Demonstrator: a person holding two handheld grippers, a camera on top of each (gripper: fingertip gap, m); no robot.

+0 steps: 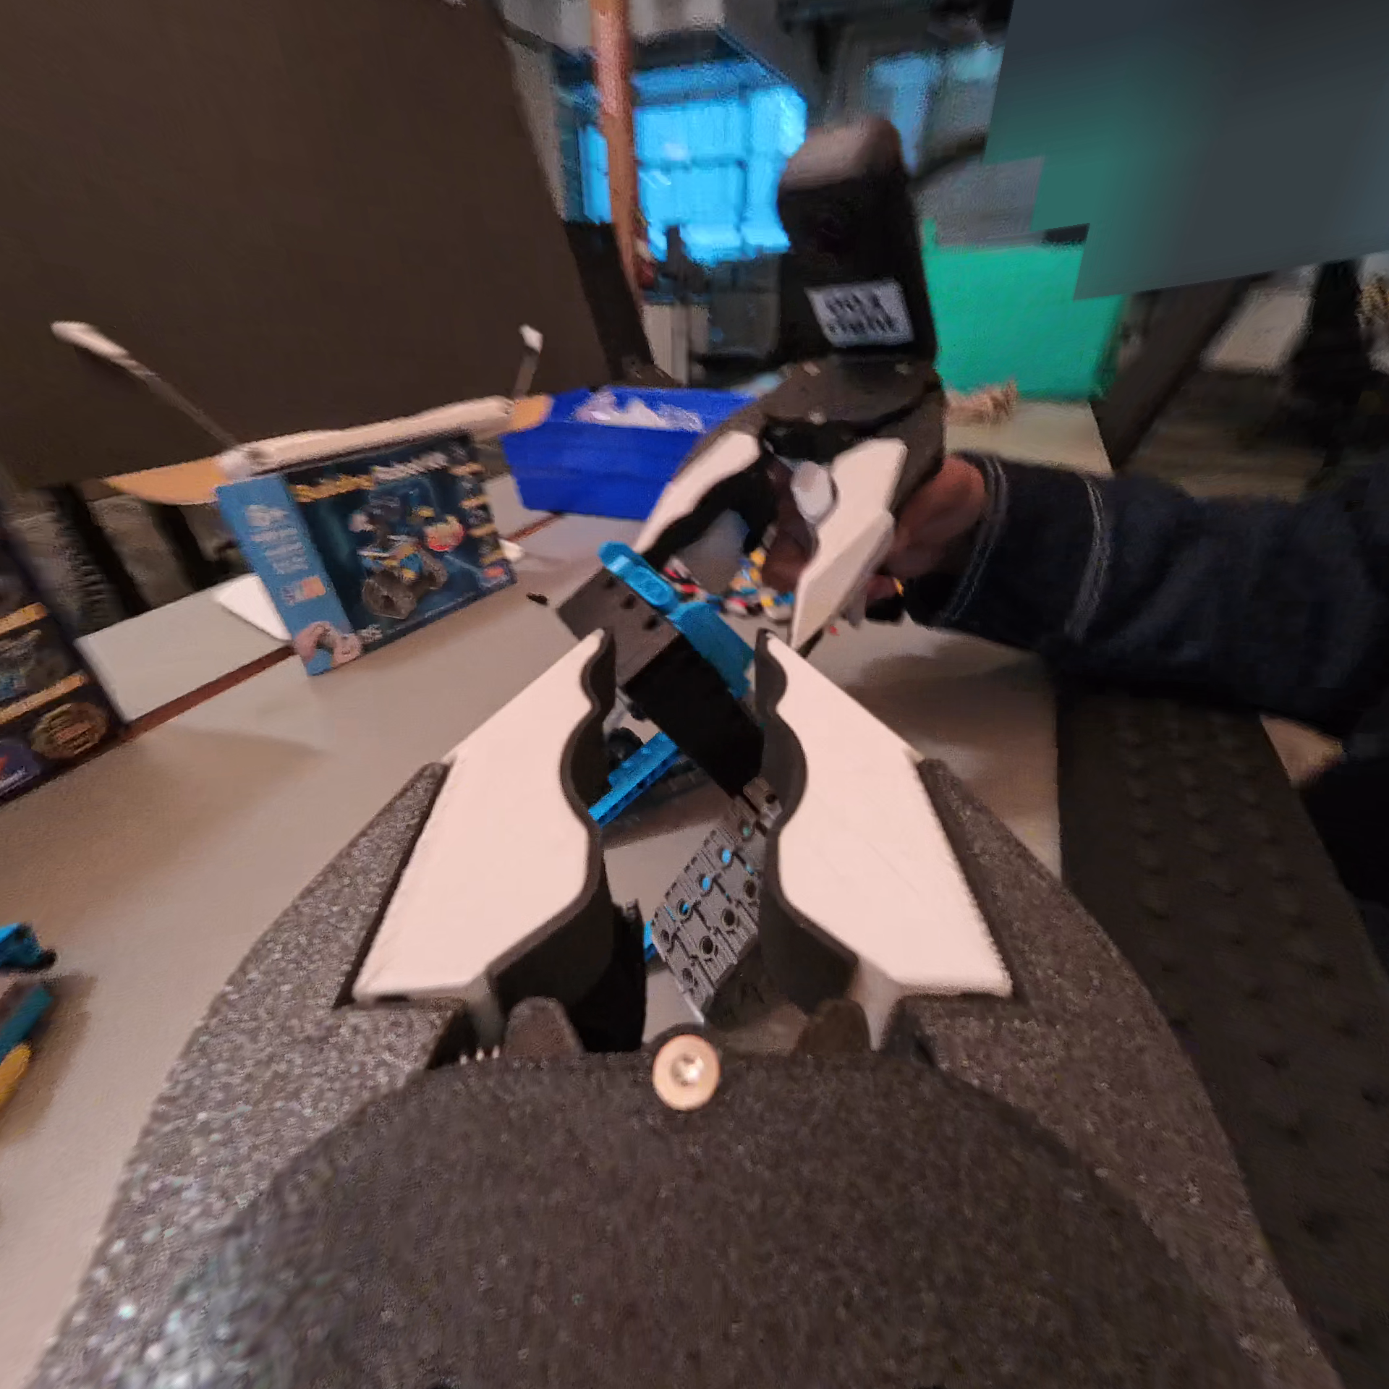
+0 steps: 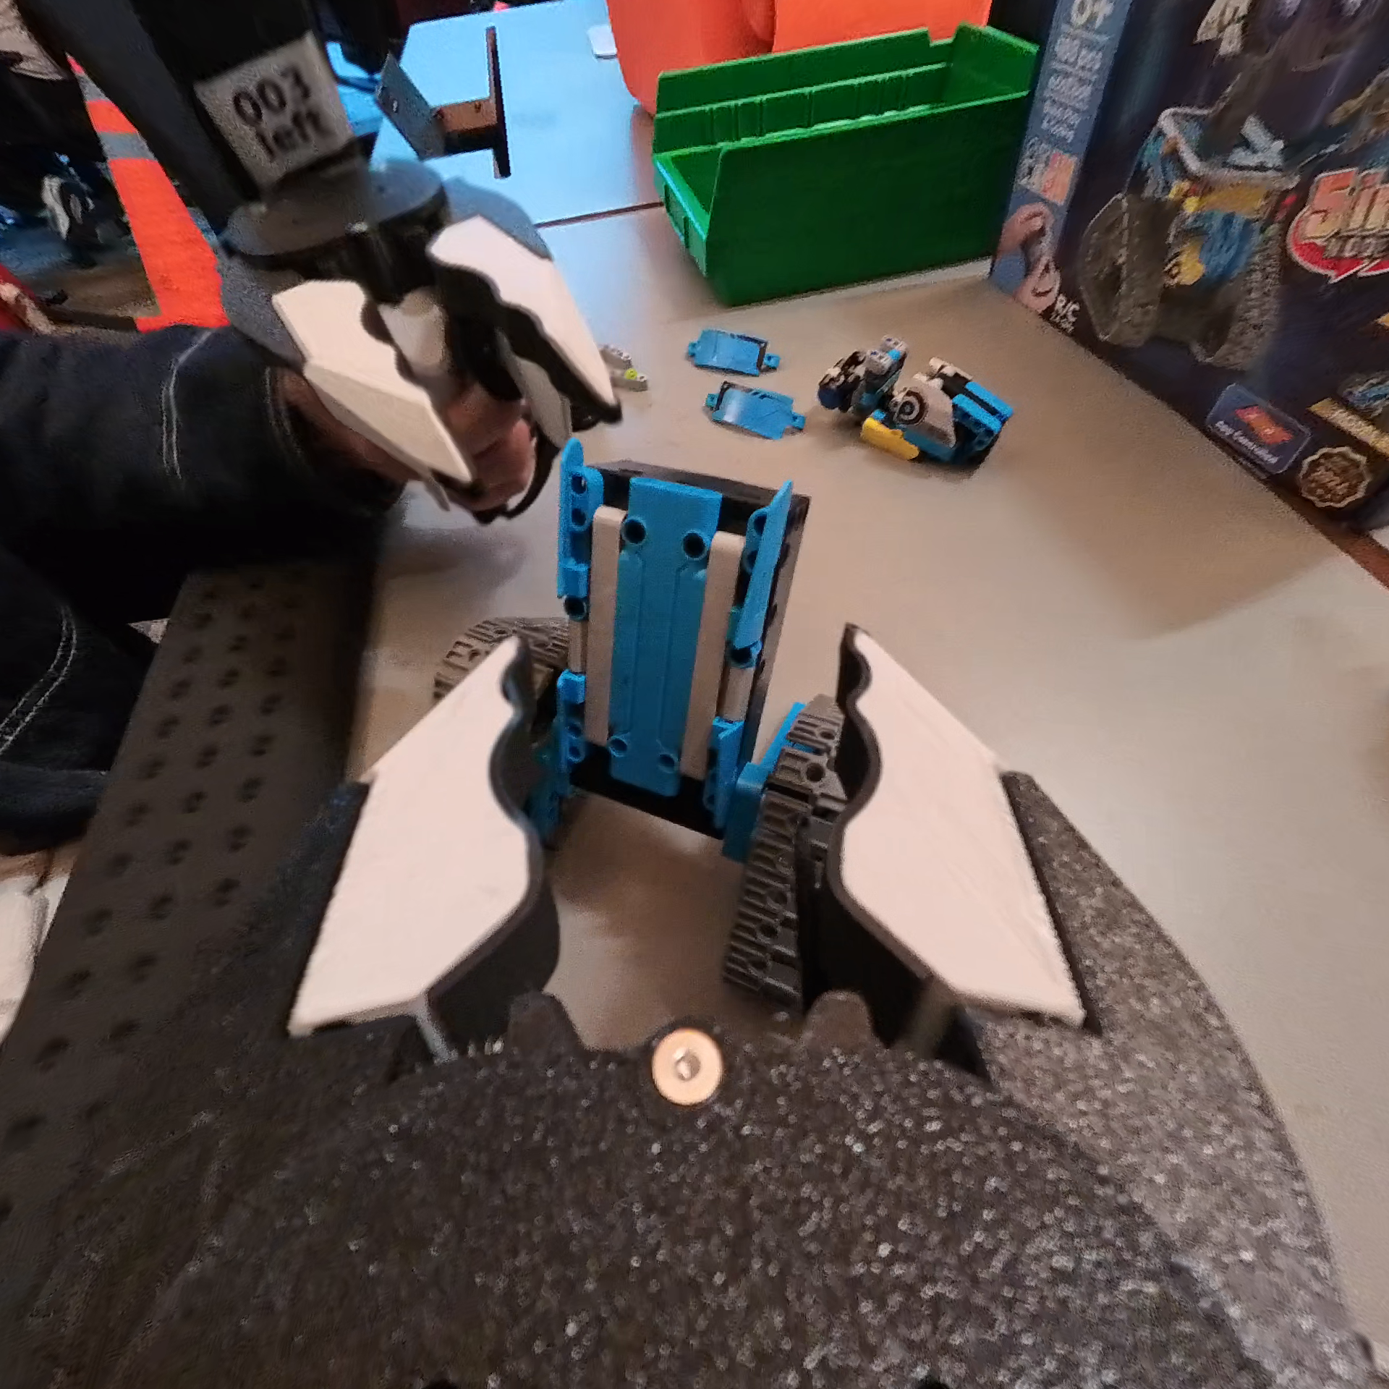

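A blue, white and black brick-built tracked model [image 2: 661, 571] stands tilted on the grey table [image 2: 1090, 676]. My right gripper [image 2: 684, 643] has its fingers on either side of the model's lower part, against the grey track [image 2: 782, 864] and a blue side beam, shut on it. My left gripper [image 1: 682, 643] has its fingers apart, with the model's black block [image 1: 691, 699] showing between them. In the right wrist view the left gripper [image 2: 537, 458] hovers at the model's top left corner, blurred. The right gripper [image 1: 721, 590] also shows in the left wrist view, held by a hand.
A green bin [image 2: 827, 188] and a toy box [image 2: 1218, 248] stand behind the model. A smaller brick assembly [image 2: 917, 410] and two blue panels [image 2: 755, 410] lie between them. A blue bin [image 1: 601, 451] and a black perforated mat [image 2: 188, 789] are nearby. Left tips and right tips are each some 25 centimeters from the smaller brick assembly [image 2: 917, 410].
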